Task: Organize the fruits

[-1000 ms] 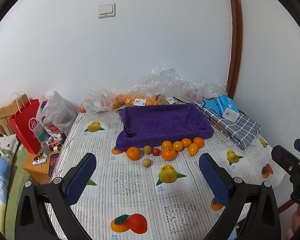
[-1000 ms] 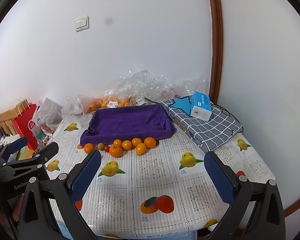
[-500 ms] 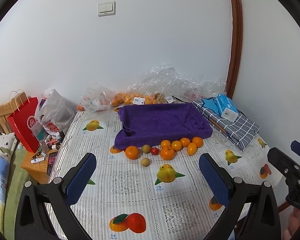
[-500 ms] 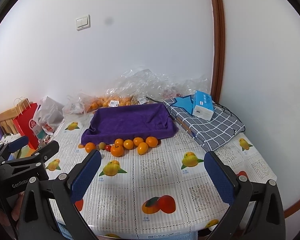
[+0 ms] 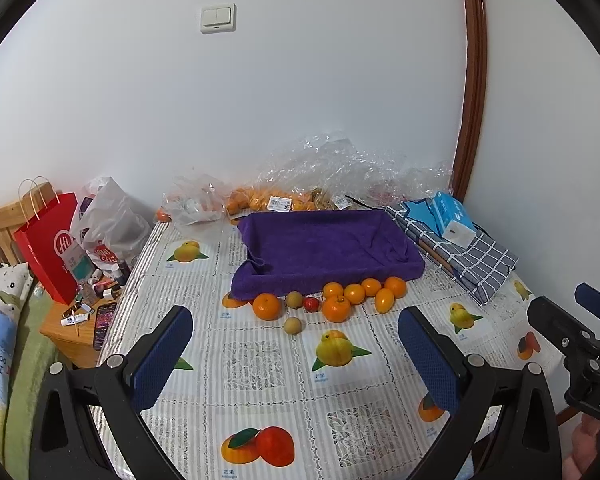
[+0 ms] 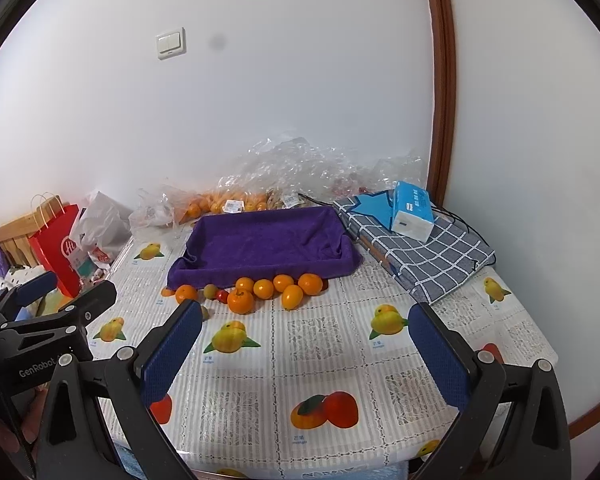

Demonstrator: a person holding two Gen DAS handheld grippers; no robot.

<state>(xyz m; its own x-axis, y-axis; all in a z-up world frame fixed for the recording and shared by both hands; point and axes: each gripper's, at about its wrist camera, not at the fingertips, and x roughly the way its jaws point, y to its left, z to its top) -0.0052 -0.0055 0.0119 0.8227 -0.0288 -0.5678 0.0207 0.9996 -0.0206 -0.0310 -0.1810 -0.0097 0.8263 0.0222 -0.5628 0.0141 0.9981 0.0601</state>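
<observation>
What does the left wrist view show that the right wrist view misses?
Only the left wrist view shows the wooden side table with a phone, and the whole lone brown fruit. Only the right wrist view shows the left tool from outside. Both share the purple tray, the fruit row, the tissue box and open tools.

The right hand-held gripper (image 6: 304,354) hangs over the near part of the tabletop (image 6: 320,364), jaws spread wide, nothing between them. Far from it, a purple tray (image 6: 264,246) sits empty. A row of oranges (image 6: 264,289) lies along its near edge. A tissue box (image 6: 413,211) rests on checked cloth (image 6: 432,260) at right. The left hand-held gripper (image 6: 56,292) shows at the left.
</observation>
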